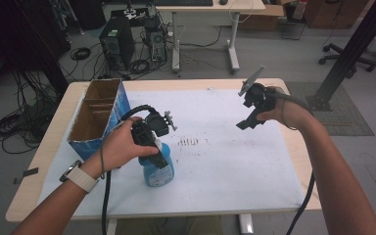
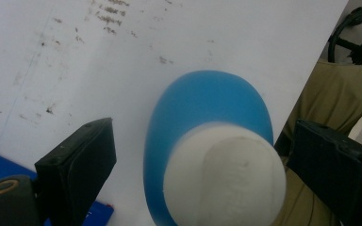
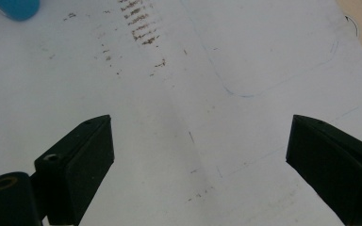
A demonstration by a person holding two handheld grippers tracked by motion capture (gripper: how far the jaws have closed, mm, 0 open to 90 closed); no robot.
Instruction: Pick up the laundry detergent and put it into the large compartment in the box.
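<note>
The room in the high view is dim, its upper left corner falling into near black, while the white sheet on the table (image 1: 235, 161) is the brightest surface and evenly lit, without glare. Shadows are soft and faint. The picture is slightly grainy. In the left gripper view the white cap (image 2: 226, 174) of the blue bottle (image 2: 202, 101) is blurred, too close for focus. The right gripper view is sharper, with a soft grey shadow band down its middle.
</note>
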